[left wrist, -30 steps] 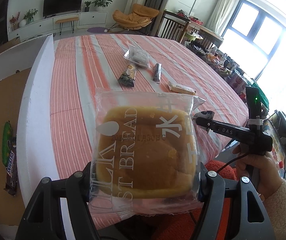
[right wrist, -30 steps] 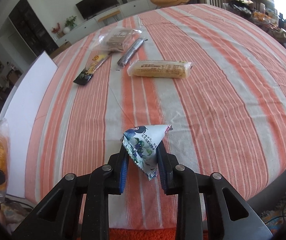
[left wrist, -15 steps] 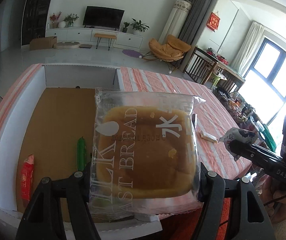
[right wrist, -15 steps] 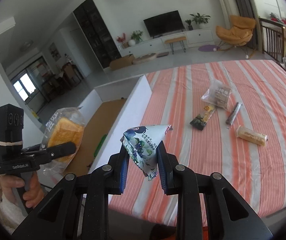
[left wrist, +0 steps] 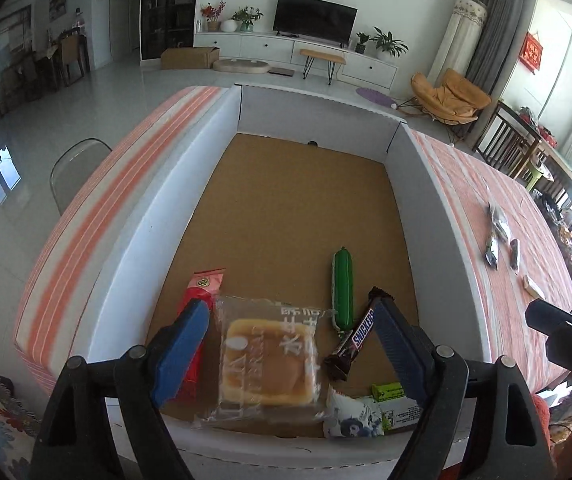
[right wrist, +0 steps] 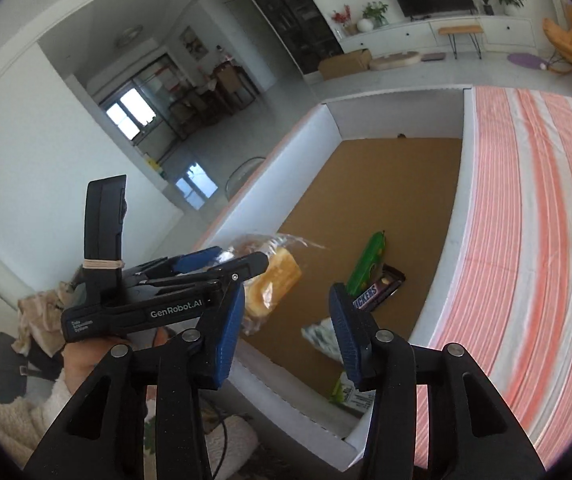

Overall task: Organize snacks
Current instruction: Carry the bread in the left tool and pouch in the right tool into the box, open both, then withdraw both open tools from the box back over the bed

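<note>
A big white box (left wrist: 438,216) with a flat brown cardboard floor sits on a table with a soft cloth (left wrist: 534,216) striped orange and white. The left gripper (left wrist: 290,344) is wide open above the near end of the box and holds nothing. Under it, on the box floor, lies the bread (left wrist: 268,360), a soft yellow square in a clear crinkly bag. A shiny red pack (left wrist: 202,292) lies just left of the bread. A smooth green tube (left wrist: 343,286) and a dark bar (left wrist: 356,334) lie just right of it. A blue and white packet (left wrist: 352,416) lies at the near wall of the box, touching a small green pack (left wrist: 392,396). The right gripper (right wrist: 284,332) is wide open too and holds nothing, up above the near end of the box. More small snacks (left wrist: 500,236) lie on the cloth, well right of the box.
</note>
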Motion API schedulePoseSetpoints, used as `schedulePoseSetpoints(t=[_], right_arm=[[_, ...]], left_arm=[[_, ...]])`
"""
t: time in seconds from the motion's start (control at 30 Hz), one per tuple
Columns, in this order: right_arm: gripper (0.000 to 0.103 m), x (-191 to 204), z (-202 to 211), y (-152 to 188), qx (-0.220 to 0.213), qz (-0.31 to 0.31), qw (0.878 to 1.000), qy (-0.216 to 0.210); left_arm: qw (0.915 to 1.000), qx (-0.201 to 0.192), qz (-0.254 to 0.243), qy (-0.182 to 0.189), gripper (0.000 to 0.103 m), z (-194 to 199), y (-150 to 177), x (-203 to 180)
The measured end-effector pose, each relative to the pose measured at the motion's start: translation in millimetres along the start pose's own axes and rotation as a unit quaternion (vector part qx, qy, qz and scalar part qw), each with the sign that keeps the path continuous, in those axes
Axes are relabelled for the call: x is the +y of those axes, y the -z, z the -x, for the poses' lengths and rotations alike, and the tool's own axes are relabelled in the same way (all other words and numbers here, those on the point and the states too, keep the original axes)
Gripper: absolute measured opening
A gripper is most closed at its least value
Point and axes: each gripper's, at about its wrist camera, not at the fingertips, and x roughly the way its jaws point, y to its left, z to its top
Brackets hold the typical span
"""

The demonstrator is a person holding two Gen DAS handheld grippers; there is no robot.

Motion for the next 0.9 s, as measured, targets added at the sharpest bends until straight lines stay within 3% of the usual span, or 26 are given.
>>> schedulePoseSetpoints(t=[0.17, 0.27, 0.3, 0.37, 0.53, 0.63, 0.7, 0.77, 0.9], right_arm=[[0.054, -12.8, 44.7, -5.1, -0.053, 0.009, 0.997, 0.049], [0.065, -20.1, 71.9, 2.3, -0.087, 0.030, 0.988, 0.122], [0.071, -23.9, 76.9, 8.0, -0.094, 0.038, 0.981, 0.163], [0.072, -46.3, 82.4, 22.4, -0.090, 0.046, 0.964, 0.246], [0.072, -145.8, 92.4, 77.6, -0.019, -0.002, 0.912, 0.410], [0.072, -205.8, 124.8, 107.1, -0.001, -0.095, 0.895, 0.435], [0.072, -225.8, 144.6, 121.9, -0.010, -0.160, 0.889, 0.430], [0.072, -235.5, 158.0, 130.2, -0.026, -0.195, 0.886, 0.419], [0.072, -237.6, 154.6, 136.4, -0.033, -0.202, 0.879, 0.430]], left_arm=[[0.9994, -0.022, -0.001, 0.027, 0.092, 5.1, -11.6, -23.5], [0.9972, -0.020, -0.023, 0.069, 0.092, 8.5, -9.6, -56.5], [0.9955, -0.015, -0.037, 0.086, 0.092, 8.3, -7.9, -72.2], [0.9905, 0.000, -0.069, 0.119, 0.092, 9.9, 0.6, -103.5], [0.9656, 0.043, -0.166, 0.196, 0.092, 10.4, 28.0, -194.6], [0.9476, 0.072, -0.213, 0.227, 0.093, -4.0, 47.4, -249.4], [0.9416, 0.086, -0.240, 0.220, 0.093, -25.6, 60.5, -280.9], [0.9416, 0.091, -0.252, 0.204, 0.093, -53.8, 69.6, -301.5], [0.9528, 0.090, -0.243, 0.157, 0.093, -109.4, 76.2, -321.6]])
